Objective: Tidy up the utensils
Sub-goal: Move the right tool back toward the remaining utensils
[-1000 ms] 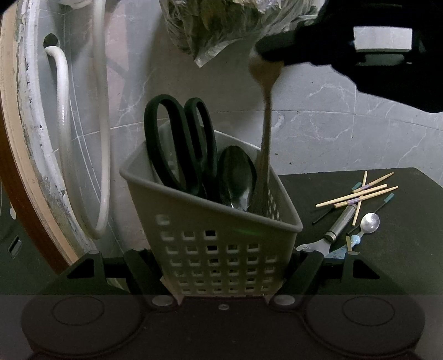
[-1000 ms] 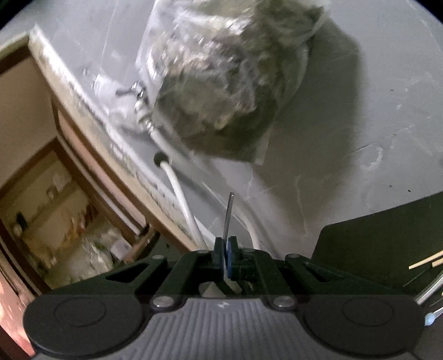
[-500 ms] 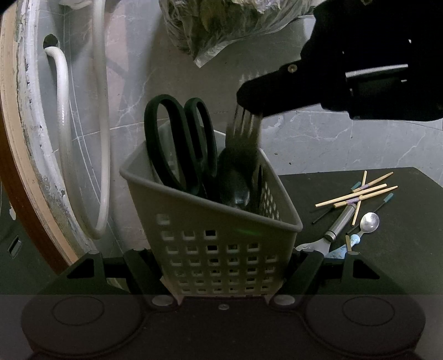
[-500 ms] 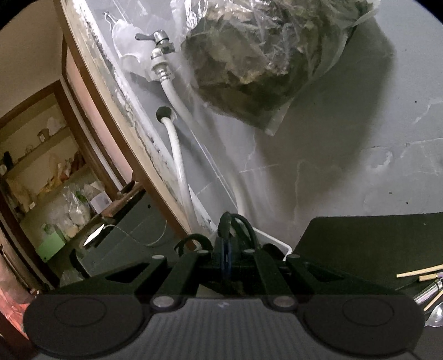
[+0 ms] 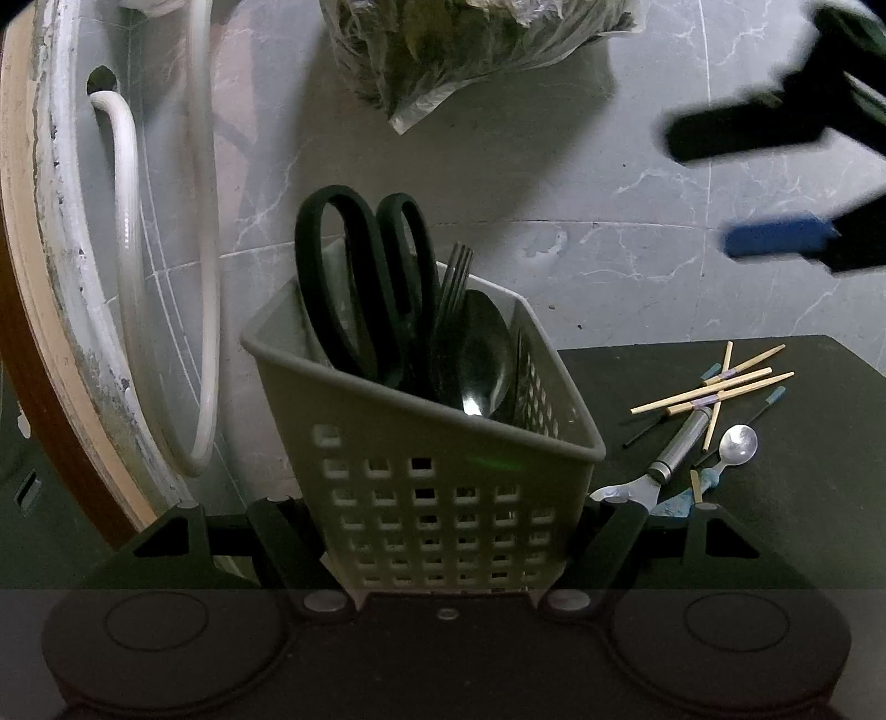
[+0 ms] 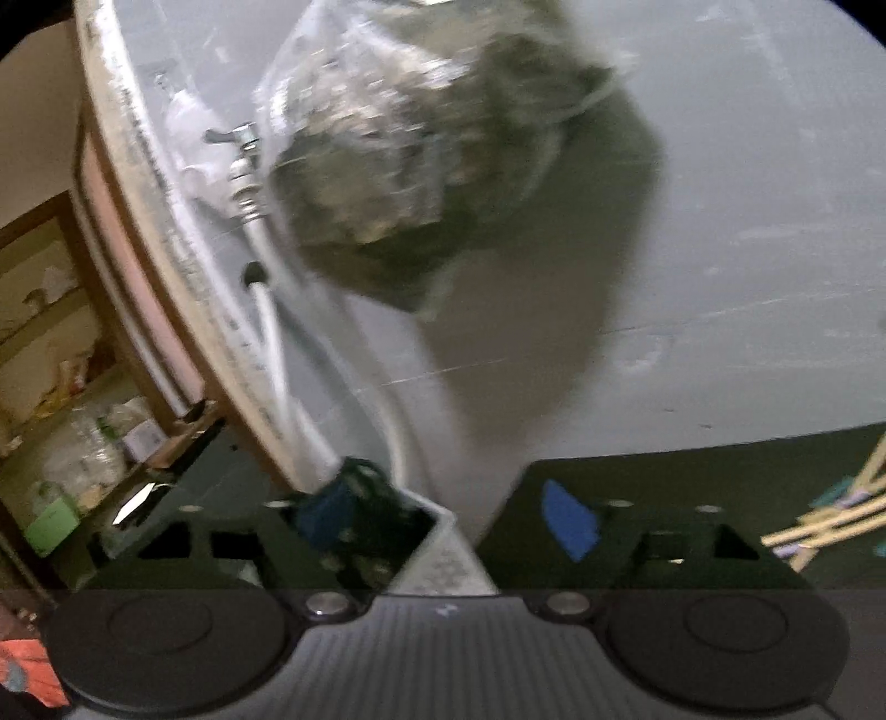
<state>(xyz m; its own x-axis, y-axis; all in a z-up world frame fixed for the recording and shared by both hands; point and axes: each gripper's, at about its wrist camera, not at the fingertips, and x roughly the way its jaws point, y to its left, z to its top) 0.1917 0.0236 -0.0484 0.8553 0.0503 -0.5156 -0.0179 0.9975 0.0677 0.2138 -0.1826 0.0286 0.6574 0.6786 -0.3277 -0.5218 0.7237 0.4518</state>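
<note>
My left gripper (image 5: 448,523) is shut on the grey perforated utensil basket (image 5: 443,471), one finger on each side wall. Black-handled scissors (image 5: 354,288), a fork (image 5: 454,282) with its tines up and a large spoon (image 5: 482,354) stand in the basket. In the left wrist view my right gripper (image 5: 758,185) is blurred at the upper right, away from the basket. Its jaws are opening with nothing between them. The right wrist view shows this gripper (image 6: 451,515) above the basket corner (image 6: 443,554). Chopsticks (image 5: 714,387), a small spoon (image 5: 736,446) and a metal-handled tool (image 5: 675,448) lie on the dark table (image 5: 803,498).
A plastic bag of greens (image 5: 454,44) hangs on the marbled wall above the basket. A white hose (image 5: 127,221) and a tap (image 6: 243,144) are on the left by a wooden frame. Shelves with clutter (image 6: 72,421) lie beyond it.
The fork that my right gripper held over the basket now stands inside it. The right gripper has let go, opened wide and drawn away to the right. The left gripper kept still.
</note>
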